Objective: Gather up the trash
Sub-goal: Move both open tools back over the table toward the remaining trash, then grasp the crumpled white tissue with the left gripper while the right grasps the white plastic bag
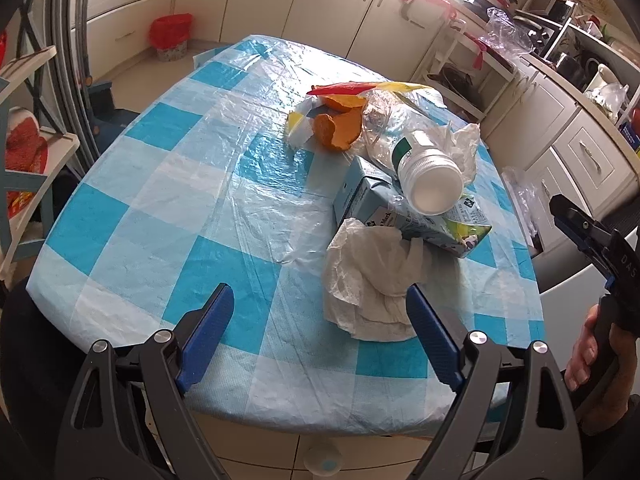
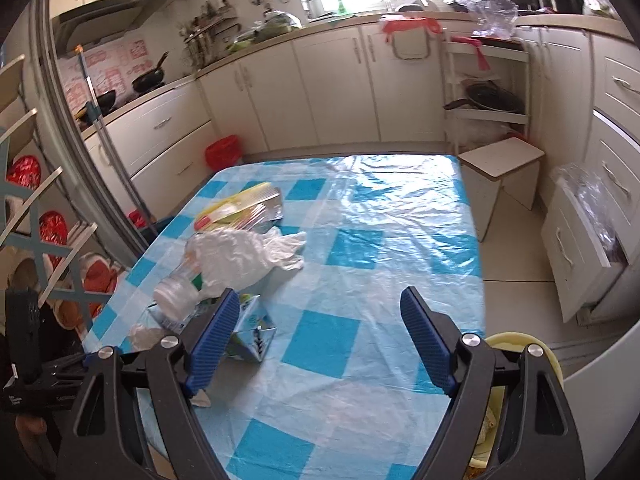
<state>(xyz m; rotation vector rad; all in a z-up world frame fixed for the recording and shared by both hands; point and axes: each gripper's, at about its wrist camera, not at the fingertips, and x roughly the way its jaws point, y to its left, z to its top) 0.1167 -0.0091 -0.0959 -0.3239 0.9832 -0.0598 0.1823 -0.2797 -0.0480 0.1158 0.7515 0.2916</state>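
Trash lies on a blue-checked table (image 1: 160, 216): a crumpled white tissue (image 1: 372, 280), a blue carton (image 1: 384, 208), a white bottle (image 1: 428, 176) lying on the carton, orange peel (image 1: 336, 124), a yellow-red wrapper (image 1: 360, 88) and a clear plastic bag (image 1: 384, 120). My left gripper (image 1: 320, 312) is open, above the near table edge, its right finger beside the tissue. My right gripper (image 2: 320, 320) is open and empty over the table, the carton (image 2: 252, 328) by its left finger. The bottle (image 2: 176, 296) and a white crumpled tissue (image 2: 248, 252) lie to its left.
A yellow bin (image 2: 520, 352) sits below the table's right edge. A stool (image 2: 500, 160) stands beyond the table. White cabinets (image 2: 320, 88) line the walls. A red bin (image 1: 170, 32) stands on the floor. A shelf rack (image 1: 24, 168) is at the left.
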